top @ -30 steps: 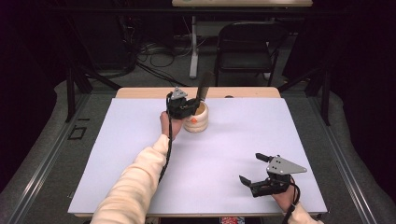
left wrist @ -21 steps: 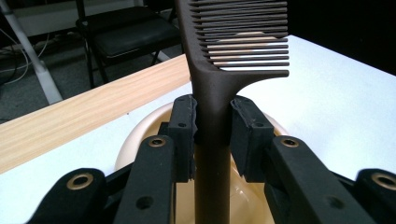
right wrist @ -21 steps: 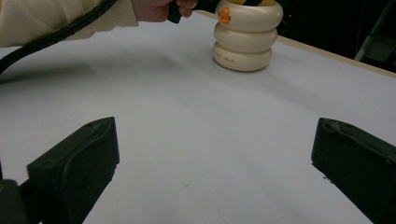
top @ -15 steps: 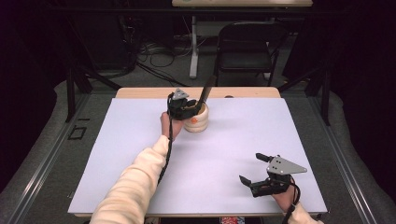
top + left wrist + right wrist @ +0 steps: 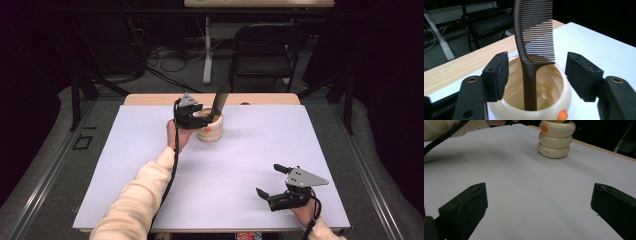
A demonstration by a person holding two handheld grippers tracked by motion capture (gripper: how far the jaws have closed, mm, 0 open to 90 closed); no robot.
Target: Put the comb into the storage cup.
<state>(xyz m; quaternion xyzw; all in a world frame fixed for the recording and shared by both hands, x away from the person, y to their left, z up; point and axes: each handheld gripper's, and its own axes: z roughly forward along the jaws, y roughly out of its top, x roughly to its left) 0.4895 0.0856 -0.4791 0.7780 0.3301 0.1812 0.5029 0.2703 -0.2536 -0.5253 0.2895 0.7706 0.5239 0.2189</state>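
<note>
Nearest the person, at the front right of the white rectangular surface [image 5: 150, 165], the right tongs [image 5: 275, 181] rest low in the person's right hand with their two black jaws spread wide and nothing between them; in the right gripper view the jaws frame only bare white surface. A cream-sleeved left forearm [image 5: 135, 200] reaches from the front edge toward the far middle of the surface, a black cable trailing along it. There the left tongs [image 5: 205, 116] hover at the rim of a cream, ribbed, round ceramic pot with a small orange mark on its side [image 5: 210, 131], which stands on the white surface close to its far edge. A dark brown plastic comb [image 5: 534, 37] stands in the pot, handle down inside it and toothed end rising well above the rim, leaning slightly. In the left gripper view the comb's handle stands between the two black pads, but both pads are clear of it, one on each side of the pot's mouth: the jaws have just been opening and are released, gripping nothing. Beyond the white cover, a strip of pale wooden tabletop [image 5: 150, 99] shows along the far edge, and farther back a black folding chair [image 5: 262, 50] stands on the grey floor.
</note>
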